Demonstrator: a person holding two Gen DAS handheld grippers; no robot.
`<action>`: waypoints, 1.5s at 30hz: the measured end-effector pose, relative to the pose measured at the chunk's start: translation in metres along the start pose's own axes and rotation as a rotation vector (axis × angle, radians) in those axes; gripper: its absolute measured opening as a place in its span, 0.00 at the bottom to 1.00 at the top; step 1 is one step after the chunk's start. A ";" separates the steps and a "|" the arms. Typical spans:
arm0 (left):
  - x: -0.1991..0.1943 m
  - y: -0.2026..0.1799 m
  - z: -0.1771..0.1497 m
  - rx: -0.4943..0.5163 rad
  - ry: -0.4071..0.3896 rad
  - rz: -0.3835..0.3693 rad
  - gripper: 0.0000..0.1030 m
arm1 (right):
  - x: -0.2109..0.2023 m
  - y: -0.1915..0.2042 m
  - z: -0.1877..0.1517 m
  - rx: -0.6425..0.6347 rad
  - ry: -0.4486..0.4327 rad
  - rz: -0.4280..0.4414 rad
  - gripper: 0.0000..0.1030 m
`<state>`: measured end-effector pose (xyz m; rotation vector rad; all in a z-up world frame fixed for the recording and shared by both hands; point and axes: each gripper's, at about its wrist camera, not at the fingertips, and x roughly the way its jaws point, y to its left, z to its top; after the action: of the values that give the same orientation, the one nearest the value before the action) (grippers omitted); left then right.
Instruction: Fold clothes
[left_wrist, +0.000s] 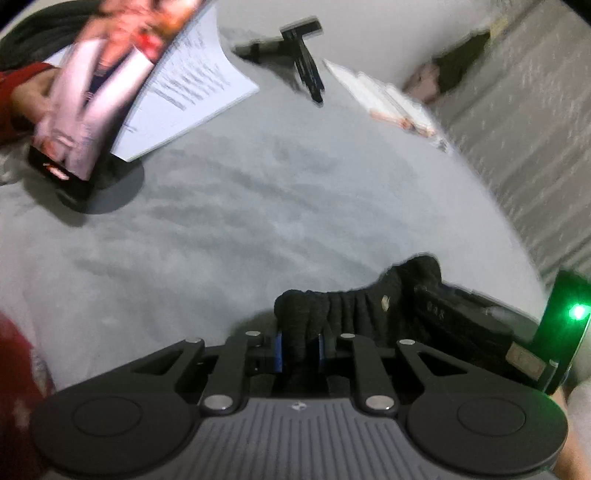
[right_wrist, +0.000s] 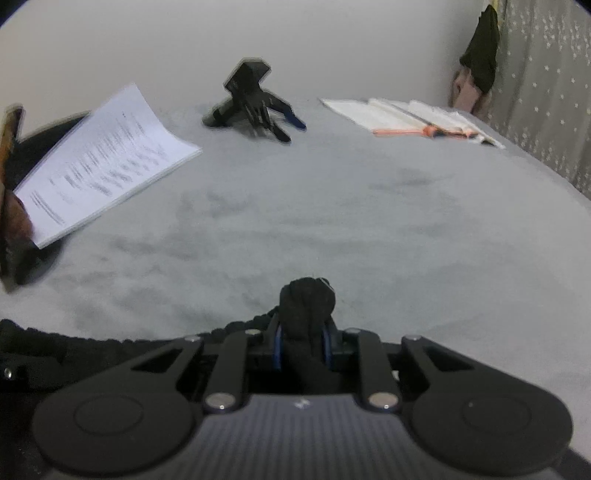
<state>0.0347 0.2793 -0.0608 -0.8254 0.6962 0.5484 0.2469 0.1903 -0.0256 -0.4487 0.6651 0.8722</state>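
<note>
your left gripper was pinching a bunched fold of the black garment, its blue-padded fingers pressed onto the knit from both sides. your right gripper was doing likewise, clamped on another wad of the same black garment, which bulged up past the fingertips.

taking the printed paper sheet as the landmark: the garment sat well nearer to you than the sheet, low over the grey bed cover, and in the right wrist view a gathered dark edge trailed from your right gripper toward the sheet's side of the frame. in the left wrist view the cloth stretched from your left gripper away from the sheet toward the other gripper body, where a green light glowed.

beyond the sheet's far edge a spare black gripper tool lay on the cover. farther across from the sheet, well apart from it, an open book lay with an orange pen on it. a phone on a stand, blurred, stood just beside the sheet, overlapping its near corner in the left wrist view. past the book, a dark piece of clothing hung by the star-patterned curtain.
</note>
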 end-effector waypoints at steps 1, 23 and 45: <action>0.000 -0.003 0.001 0.022 0.006 0.008 0.22 | 0.000 0.001 0.000 0.016 0.000 -0.014 0.29; -0.036 -0.081 -0.056 0.558 -0.090 -0.056 0.95 | -0.183 -0.012 -0.123 0.359 -0.047 -0.362 1.00; -0.035 -0.141 -0.165 0.978 0.039 -0.585 0.95 | -0.318 -0.077 -0.328 0.939 -0.183 -0.507 1.00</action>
<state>0.0518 0.0607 -0.0488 -0.0845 0.6179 -0.3459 0.0478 -0.2278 -0.0325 0.3062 0.6734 0.0628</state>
